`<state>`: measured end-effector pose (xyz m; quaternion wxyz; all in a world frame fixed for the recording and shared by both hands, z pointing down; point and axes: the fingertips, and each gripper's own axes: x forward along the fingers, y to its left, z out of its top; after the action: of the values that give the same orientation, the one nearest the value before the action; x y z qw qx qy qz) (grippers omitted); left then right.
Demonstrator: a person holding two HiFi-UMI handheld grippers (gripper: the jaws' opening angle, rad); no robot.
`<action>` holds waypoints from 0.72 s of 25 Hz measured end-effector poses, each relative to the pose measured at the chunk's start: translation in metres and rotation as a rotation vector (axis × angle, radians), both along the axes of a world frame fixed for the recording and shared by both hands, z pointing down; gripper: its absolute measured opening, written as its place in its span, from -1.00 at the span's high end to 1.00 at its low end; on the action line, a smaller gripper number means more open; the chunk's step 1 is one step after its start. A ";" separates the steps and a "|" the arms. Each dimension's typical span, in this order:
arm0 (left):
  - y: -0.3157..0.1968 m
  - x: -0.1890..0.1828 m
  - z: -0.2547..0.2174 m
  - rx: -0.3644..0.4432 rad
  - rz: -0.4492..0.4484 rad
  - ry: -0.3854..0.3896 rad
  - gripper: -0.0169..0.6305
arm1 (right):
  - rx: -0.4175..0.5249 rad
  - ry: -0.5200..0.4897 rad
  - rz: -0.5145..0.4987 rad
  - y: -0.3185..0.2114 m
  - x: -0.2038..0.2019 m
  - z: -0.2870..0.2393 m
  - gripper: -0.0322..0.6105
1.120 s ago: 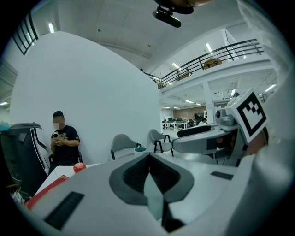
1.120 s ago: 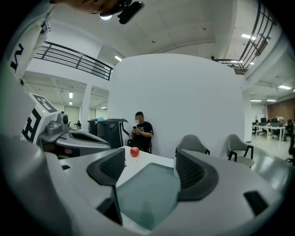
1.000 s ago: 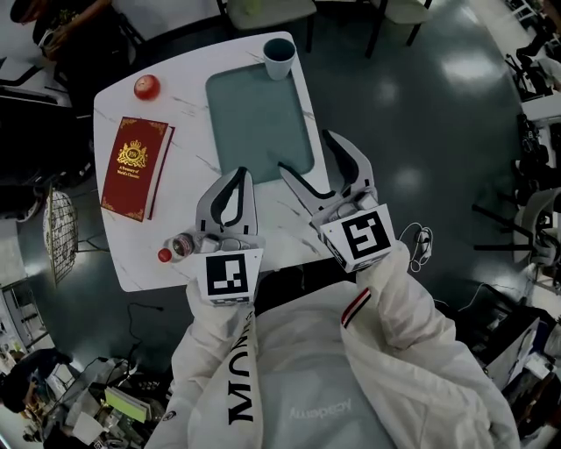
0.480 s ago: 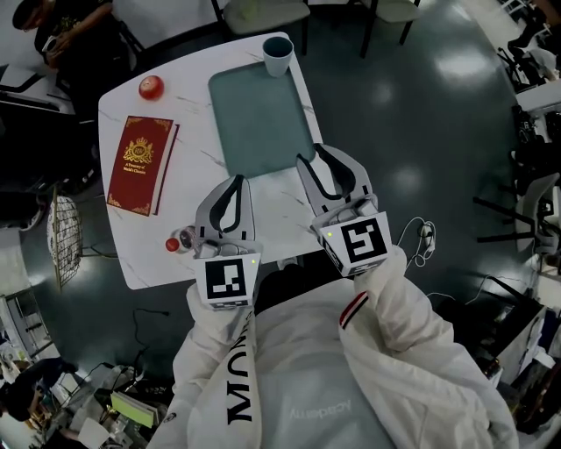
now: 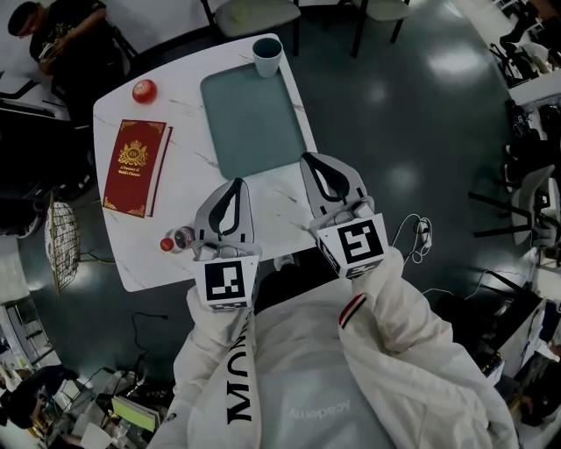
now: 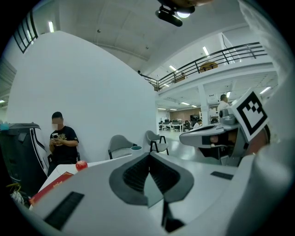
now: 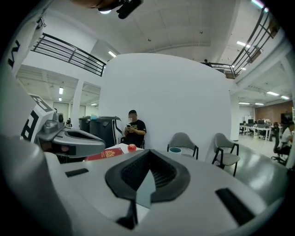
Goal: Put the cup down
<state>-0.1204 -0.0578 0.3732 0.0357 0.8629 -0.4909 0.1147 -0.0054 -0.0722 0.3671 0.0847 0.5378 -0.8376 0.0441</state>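
Observation:
The white cup (image 5: pixel 266 54) with a dark teal inside stands upright at the far corner of the teal mat (image 5: pixel 254 123); nothing holds it. It also shows small in the left gripper view as the cup (image 6: pixel 136 148) and in the right gripper view as the cup (image 7: pixel 174 150). My left gripper (image 5: pixel 235 184) is shut and empty over the table's near part. My right gripper (image 5: pixel 308 160) is shut and empty at the mat's near right corner, far from the cup. The tips of my left gripper (image 6: pixel 148 154) and my right gripper (image 7: pixel 148 151) meet with nothing between them.
On the white marble table (image 5: pixel 184 167) lie a red book (image 5: pixel 133 167), a red apple (image 5: pixel 144 90) and a clear bottle (image 5: pixel 180 238) with a red cap beside my left gripper. Chairs (image 5: pixel 254 13) stand behind the table. A person (image 5: pixel 61 35) sits at the far left.
My right gripper's jaws went from wide open to shut, with nothing in them. My left gripper stayed shut and hardly moved. The cup has not moved on the mat.

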 end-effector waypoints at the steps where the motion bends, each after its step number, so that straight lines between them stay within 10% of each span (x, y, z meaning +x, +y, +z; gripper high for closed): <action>1: 0.002 0.002 0.000 -0.001 0.005 0.000 0.91 | -0.006 0.000 -0.001 0.002 0.001 0.001 0.88; 18: 0.032 0.012 -0.015 -0.006 0.053 -0.004 0.91 | -0.072 -0.030 -0.002 0.047 0.000 -0.002 0.88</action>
<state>-0.1089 -0.0257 0.3581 0.0344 0.8752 -0.4677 0.1189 -0.0057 -0.0254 0.3651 0.0917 0.5327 -0.8373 0.0823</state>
